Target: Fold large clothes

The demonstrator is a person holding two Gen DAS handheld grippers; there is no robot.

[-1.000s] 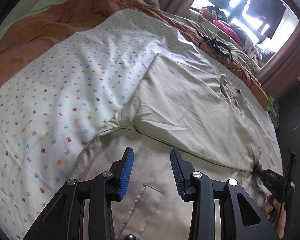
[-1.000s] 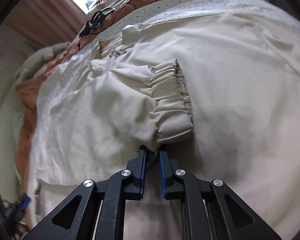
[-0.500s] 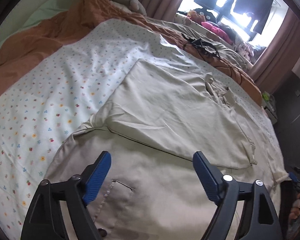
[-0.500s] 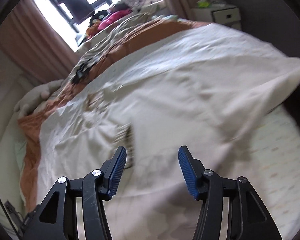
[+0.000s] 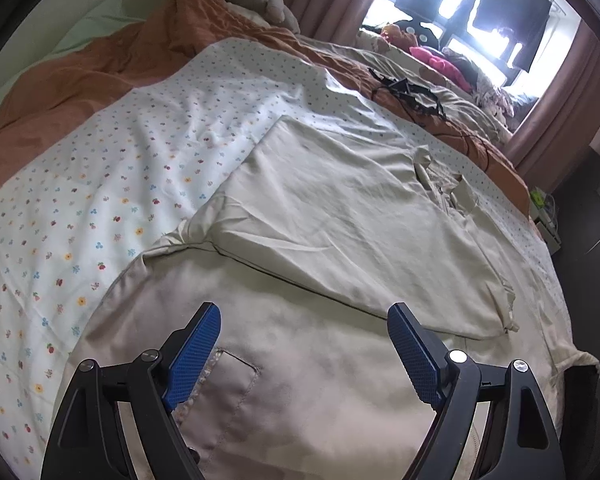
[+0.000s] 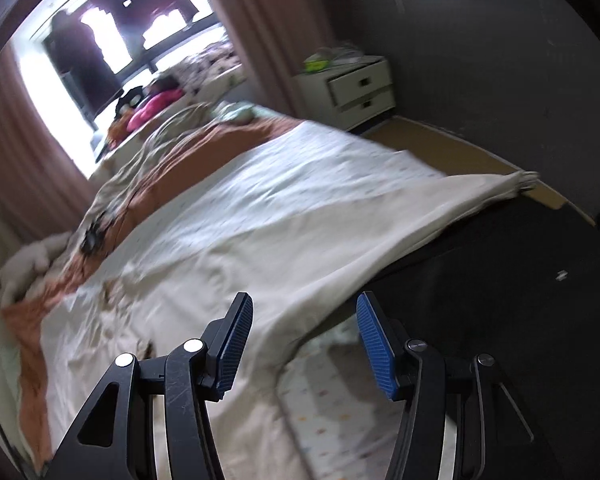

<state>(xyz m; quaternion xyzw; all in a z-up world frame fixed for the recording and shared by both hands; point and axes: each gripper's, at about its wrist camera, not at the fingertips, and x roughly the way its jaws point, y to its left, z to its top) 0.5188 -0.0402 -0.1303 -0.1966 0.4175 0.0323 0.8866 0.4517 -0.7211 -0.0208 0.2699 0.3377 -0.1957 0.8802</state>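
Sunlight comes through a big window (image 5: 472,12) at 1 o'clock, past a wide bed (image 5: 100,184) with a flowery sheet. An orange blanket (image 5: 80,80) lies at 10 o'clock on the bed, and a pink thing (image 5: 440,65) sits near the window.

On the bed lies a big cream jacket (image 5: 340,220). One part of it is folded over flat on top of the rest. The left hand-held gripper (image 5: 304,344) hangs just over the near part of the jacket, close to a small pocket (image 5: 228,396) at 7 o'clock. Its blue fingers (image 5: 194,354) are spread wide and hold nothing.

From the right wrist camera the picture is blurry. The right hand-held gripper (image 6: 304,344) is spread wide too and holds nothing. It sits over the near edge of the bed. The jacket (image 6: 260,240) stretches away from it toward 11 o'clock, and one end reaches out to 2 o'clock. A white drawer box (image 6: 356,88) stands by the dark wall at 1 o'clock.
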